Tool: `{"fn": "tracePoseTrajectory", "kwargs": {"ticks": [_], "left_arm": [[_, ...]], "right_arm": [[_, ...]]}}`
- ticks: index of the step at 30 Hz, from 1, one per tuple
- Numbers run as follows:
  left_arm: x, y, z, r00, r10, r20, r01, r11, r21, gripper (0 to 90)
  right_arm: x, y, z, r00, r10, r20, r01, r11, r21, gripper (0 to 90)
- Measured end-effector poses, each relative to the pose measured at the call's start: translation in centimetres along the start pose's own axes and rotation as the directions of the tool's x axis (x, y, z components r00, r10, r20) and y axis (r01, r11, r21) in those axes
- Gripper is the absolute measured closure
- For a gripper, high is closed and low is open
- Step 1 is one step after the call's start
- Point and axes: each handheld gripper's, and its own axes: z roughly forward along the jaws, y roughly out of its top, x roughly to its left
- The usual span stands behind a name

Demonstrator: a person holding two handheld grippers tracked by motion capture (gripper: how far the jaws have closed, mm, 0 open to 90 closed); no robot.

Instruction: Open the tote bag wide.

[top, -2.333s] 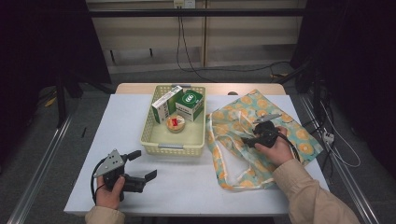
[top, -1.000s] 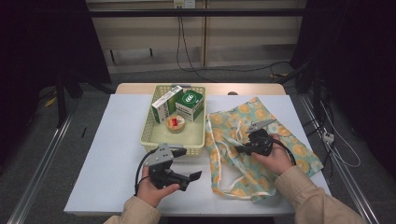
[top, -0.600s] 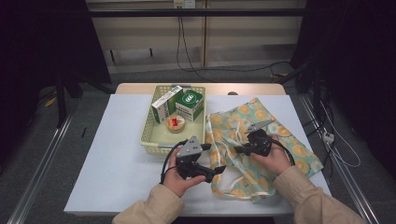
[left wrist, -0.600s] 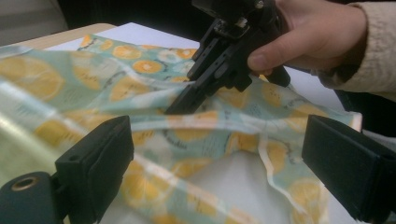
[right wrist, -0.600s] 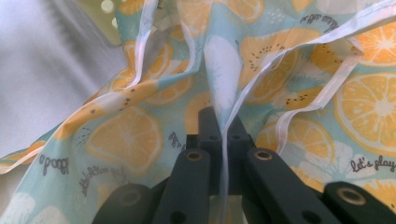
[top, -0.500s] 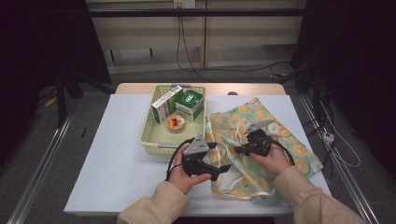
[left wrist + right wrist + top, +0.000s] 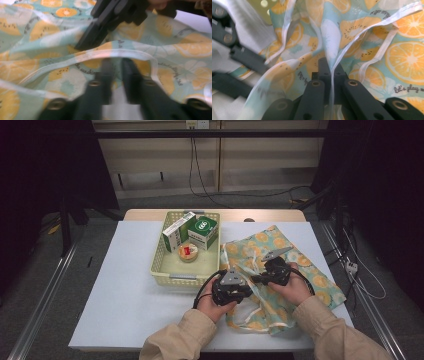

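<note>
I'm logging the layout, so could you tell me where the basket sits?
In the high view, the basket sits at the table's middle, left of the fruit-print cloth, just beyond the left claw.

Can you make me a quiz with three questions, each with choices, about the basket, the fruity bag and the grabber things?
1. Where is the basket?
A. Left of the cloth bag
B. On top of the cloth bag
C. On the floor

2. How many boxes stand in the basket?
A. None
B. Two
C. Five

3. What is the right hand-held gripper doing?
A. Lying open on the table
B. Holding a box
C. Pinching the cloth bag

Answers:
1 A, the high view shows the basket beside the bag's left edge.
2 B, a white box and a green box stand at the back, with a small round tub in front.
3 C, the right gripper view shows its jaws shut on a white-edged fold of the bag.
</note>
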Motion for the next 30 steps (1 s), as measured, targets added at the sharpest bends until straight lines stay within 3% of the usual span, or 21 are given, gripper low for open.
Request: {"fn": "tracePoseTrajectory", "kwargs": {"ticks": [7,11,14,17,21,24,27,28,29,30], "left_arm": [[0.2,-0.2,0.0,0.9985,-0.046,-0.028,0.047,0.9982,0.036,90.0],[0.4,-0.8,-0.6,0.9957,-0.082,-0.044,0.084,0.9955,0.044,90.0],[0.6,-1.2,-0.8,0.995,-0.087,-0.048,0.09,0.9934,0.071,90.0],[0.5,-1.4,-0.7,0.9937,-0.088,-0.07,0.094,0.9914,0.091,90.0],[0.5,-1.4,-0.5,0.9941,-0.087,-0.065,0.094,0.9895,0.11,90.0],[0.6,-1.3,-0.3,0.9925,-0.1,-0.07,0.107,0.9897,0.096,90.0],[0.7,-1.2,-0.4,0.9927,-0.096,-0.073,0.103,0.9898,0.098,90.0],[0.6,-1.2,-0.4,0.9908,-0.095,-0.097,0.105,0.9897,0.098,90.0],[0.7,-1.2,-0.5,0.9922,-0.101,-0.072,0.107,0.9902,0.089,90.0],[0.7,-1.1,-0.7,0.9925,-0.095,-0.077,0.102,0.9901,0.096,90.0]], "right_arm": [[-0.4,0.6,-0.9,0.9995,-0.015,0.027,0.015,1.0,-0.015,89.8],[-1.5,0.9,-1.9,0.9981,0.008,0.061,-0.006,1.0,-0.028,89.9],[-2.6,1.3,-2.9,0.9948,0.02,0.1,-0.016,0.999,-0.032,89.9],[-3.9,2.0,-4.3,0.9878,0.035,0.152,-0.029,0.999,-0.041,89.9],[-5.4,3.4,-6.7,0.9719,0.056,0.228,-0.041,0.997,-0.07,89.9],[-6.3,4.5,-8.7,0.9602,0.077,0.269,-0.053,0.994,-0.097,89.9],[-6.7,5.2,-10.3,0.9525,0.088,0.292,-0.055,0.991,-0.119,89.9],[-6.8,5.4,-10.6,0.9496,0.092,0.3,-0.056,0.991,-0.124,89.9],[-6.8,5.6,-11.0,0.9474,0.09,0.307,-0.052,0.99,-0.129,89.9],[-6.8,5.7,-11.3,0.9476,0.097,0.304,-0.058,0.989,-0.136,89.9]]}}
